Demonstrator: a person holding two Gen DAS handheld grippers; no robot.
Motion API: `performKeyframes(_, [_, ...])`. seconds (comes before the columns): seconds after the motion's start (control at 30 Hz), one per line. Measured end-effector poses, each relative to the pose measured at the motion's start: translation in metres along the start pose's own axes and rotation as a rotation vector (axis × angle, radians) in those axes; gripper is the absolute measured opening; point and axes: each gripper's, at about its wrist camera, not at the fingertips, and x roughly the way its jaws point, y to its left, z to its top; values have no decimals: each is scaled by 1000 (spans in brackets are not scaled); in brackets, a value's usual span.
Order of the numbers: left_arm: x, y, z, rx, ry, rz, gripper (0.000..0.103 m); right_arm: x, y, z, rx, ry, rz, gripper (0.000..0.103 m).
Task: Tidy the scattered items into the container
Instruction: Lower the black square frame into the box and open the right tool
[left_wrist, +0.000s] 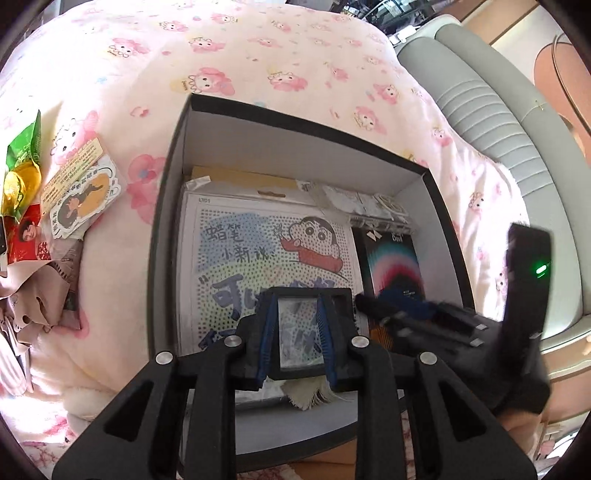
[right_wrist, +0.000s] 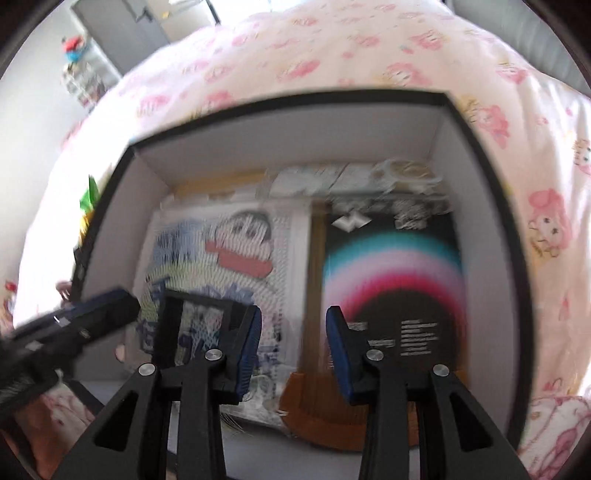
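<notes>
Box (left_wrist: 173, 206): black outside, white inside walls.
Bedspread (left_wrist: 258, 66): cream, pink cartoon-rabbit print.
Card (left_wrist: 258, 266) in box: white, dotted pastel cartoon boy, red sleeve.
Booklet (right_wrist: 399, 273): black, teal-white-pink-red arc bands.
Frame (left_wrist: 299, 332): black border.
Left gripper (left_wrist: 297, 328), right gripper (right_wrist: 293, 350): black, blue pads.
Wrapper (left_wrist: 22, 173) at bedspread left edge: green, gold, red.

- left gripper (left_wrist: 297, 326): black plastic arms, blue ribbed pads, round silver screws
- right gripper (right_wrist: 293, 349): same black build, blue pads, silver screws; green light on its body
</notes>
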Motion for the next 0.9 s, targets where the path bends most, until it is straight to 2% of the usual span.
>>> performKeyframes(0.2, [-2,3,3,-17,-11,-42,22,14,32,-3,-52,49,115,32])
performKeyframes(0.3, [10,-3,10,1,33,-57,22,7,38,-5,-57,42,152,32])
performKeyframes(0.4, [22,-16,16,50,83,-47,22,-6,30,-5,-44,9,124,32])
performKeyframes(0.5, [39,-26,17,60,152,-113,22,-19,20,-8,-30,-35,61,32])
performKeyframes(0.63, [47,-23,12,49,189,-84,24,-25,5,-10,-38,-47,-24,32])
performKeyframes(0.8, [43,-14,4,18,184,6,24,-20,10,-13,-24,-17,23,32])
performKeyframes(0.9, [28,-10,10,-9,120,-59,28,-17,22,-16,-54,-8,48,32])
